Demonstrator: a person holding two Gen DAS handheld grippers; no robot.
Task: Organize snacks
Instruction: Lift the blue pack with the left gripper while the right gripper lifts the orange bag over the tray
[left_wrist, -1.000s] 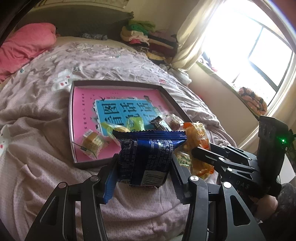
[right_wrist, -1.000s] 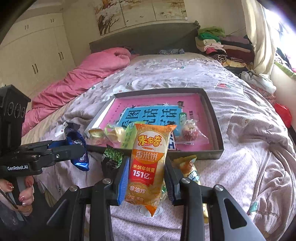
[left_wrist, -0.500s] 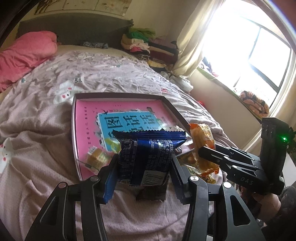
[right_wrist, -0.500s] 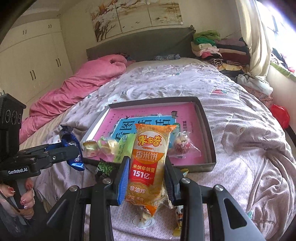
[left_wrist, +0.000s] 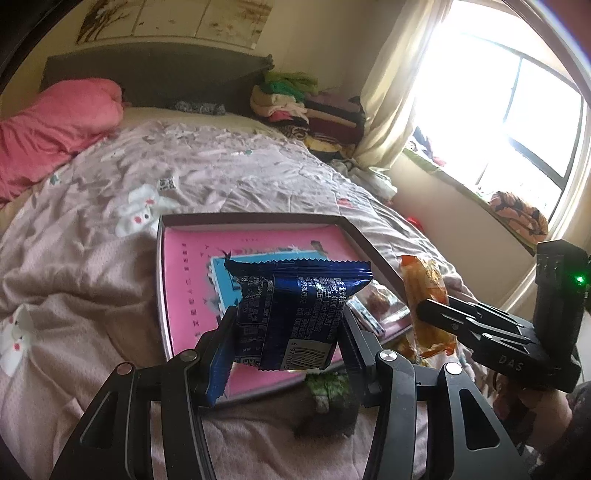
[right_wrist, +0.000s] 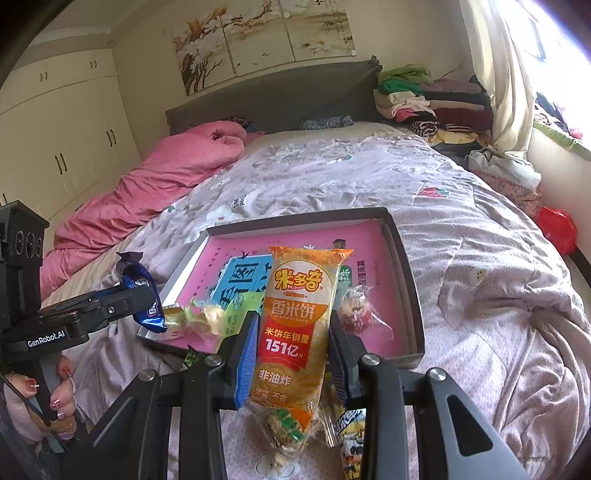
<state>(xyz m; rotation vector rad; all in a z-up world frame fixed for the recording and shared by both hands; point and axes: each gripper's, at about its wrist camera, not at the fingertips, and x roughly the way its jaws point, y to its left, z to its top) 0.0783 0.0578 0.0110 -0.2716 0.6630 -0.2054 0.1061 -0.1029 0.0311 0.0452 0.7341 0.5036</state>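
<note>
My left gripper (left_wrist: 286, 341) is shut on a dark blue snack packet (left_wrist: 295, 314) and holds it above the near edge of the pink-lined box lid (left_wrist: 184, 288) on the bed. My right gripper (right_wrist: 291, 354) is shut on an orange rice-cracker packet (right_wrist: 299, 317), held upright above the near rim of the same box (right_wrist: 406, 291). Each gripper shows in the other's view: the right one (left_wrist: 428, 312) with the orange packet (left_wrist: 424, 291), the left one (right_wrist: 147, 295) with the blue packet (right_wrist: 142, 291). Small wrapped sweets (right_wrist: 195, 317) and a red candy (right_wrist: 354, 308) lie in the box.
A green packet (left_wrist: 327, 391) lies on the quilt just before the box, under my left gripper. More packets (right_wrist: 349, 432) lie on the quilt under my right gripper. A pink duvet (right_wrist: 147, 188) is at the far left, folded clothes (right_wrist: 424, 99) by the headboard, a window (left_wrist: 517, 110) at the right.
Both grippers have risen and tilted up with their packets still held. The box and the snacks on the quilt now sit lower and farther off in both views.
</note>
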